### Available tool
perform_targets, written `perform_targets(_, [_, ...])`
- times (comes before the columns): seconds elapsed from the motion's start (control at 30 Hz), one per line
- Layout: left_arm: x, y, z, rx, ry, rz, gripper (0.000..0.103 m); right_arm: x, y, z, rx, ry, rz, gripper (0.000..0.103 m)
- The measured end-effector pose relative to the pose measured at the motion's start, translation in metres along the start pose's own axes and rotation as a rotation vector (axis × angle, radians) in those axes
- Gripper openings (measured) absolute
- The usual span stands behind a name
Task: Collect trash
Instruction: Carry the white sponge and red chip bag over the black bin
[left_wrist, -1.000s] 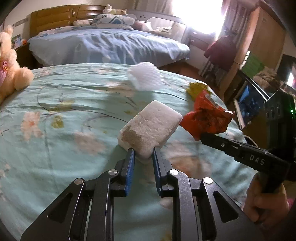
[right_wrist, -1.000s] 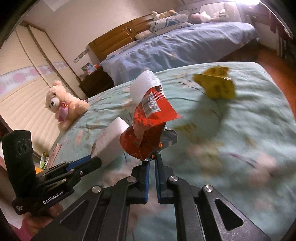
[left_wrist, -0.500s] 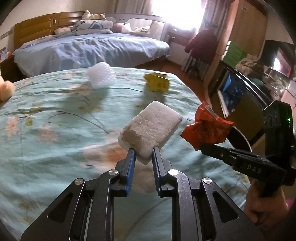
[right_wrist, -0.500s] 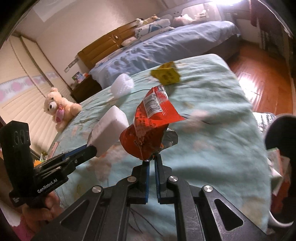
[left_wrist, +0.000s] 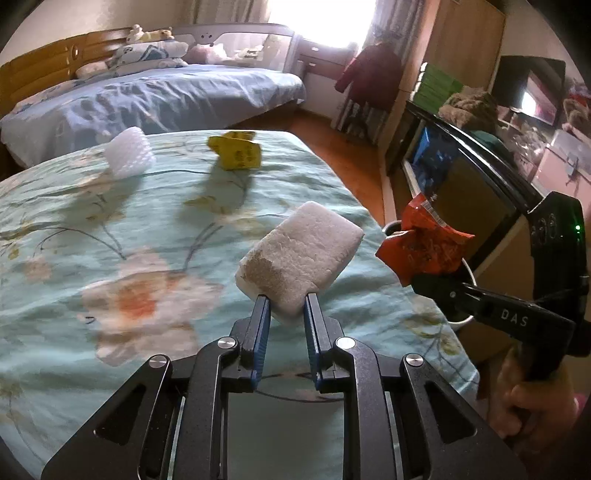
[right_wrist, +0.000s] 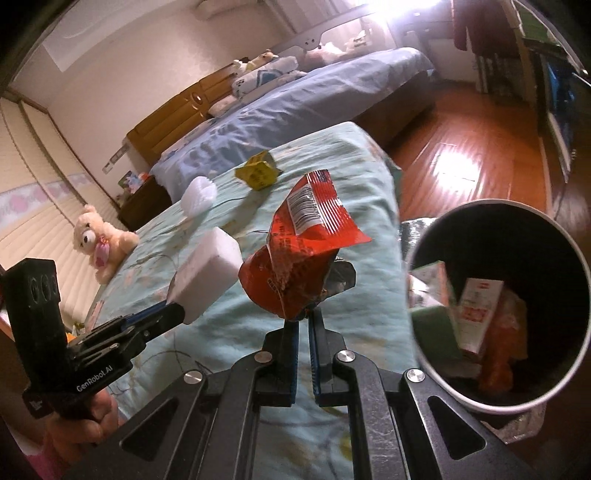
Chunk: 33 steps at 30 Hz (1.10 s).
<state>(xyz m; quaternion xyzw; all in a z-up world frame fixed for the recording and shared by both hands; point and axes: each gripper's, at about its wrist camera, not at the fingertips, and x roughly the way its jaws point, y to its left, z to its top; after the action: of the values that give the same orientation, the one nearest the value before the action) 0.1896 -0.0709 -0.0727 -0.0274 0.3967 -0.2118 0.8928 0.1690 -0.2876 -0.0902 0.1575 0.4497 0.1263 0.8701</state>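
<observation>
Left gripper (left_wrist: 284, 314) pinched foam block (left_wrist: 301, 258) above bed (left_wrist: 74, 229); right gripper (right_wrist: 303, 325) clamped on red wrapper (right_wrist: 299, 251), beside bin (right_wrist: 554, 236); yellow wrapper (left_wrist: 236, 153), white mesh (left_wrist: 127, 157) lay on bed

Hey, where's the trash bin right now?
The trash bin shows at the right of the right wrist view, on the floor beside the bed, just right of the red wrapper that the right gripper holds.
</observation>
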Motion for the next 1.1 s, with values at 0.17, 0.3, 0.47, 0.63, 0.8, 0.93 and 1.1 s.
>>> perform_targets(0.17, [0.001, -0.019, -0.001, 0.026, 0.005, -0.009, 0.017, -0.013, -0.011, -0.007, 0.021, -0.011, -0.01, 0.005])
perform_targets(0.3, [0.001, -0.032, -0.001, 0.043, 0.005, -0.017, 0.017, -0.022, -0.018, -0.011, 0.036, -0.02, -0.015, 0.005])
perform_targets(0.47, [0.0, -0.045, -0.002, 0.062, 0.005, -0.025, 0.017, -0.029, -0.023, -0.014, 0.048, -0.029, -0.02, 0.005])
perform_targets(0.63, [0.0, -0.055, -0.002, 0.076, 0.006, -0.03, 0.017, -0.038, -0.032, -0.017, 0.061, -0.041, -0.026, 0.005])
perform_targets(0.8, [0.001, -0.063, -0.001, 0.088, 0.009, -0.037, 0.017, -0.044, -0.039, -0.02, 0.073, -0.048, -0.032, 0.005])
perform_targets(0.93, [0.003, -0.07, -0.002, 0.099, 0.01, -0.04, 0.017, -0.048, -0.044, -0.022, 0.083, -0.053, -0.037, 0.005])
perform_targets(1.1, [0.004, -0.078, -0.002, 0.111, 0.011, -0.046, 0.017, -0.052, -0.05, -0.026, 0.095, -0.058, -0.041, 0.005])
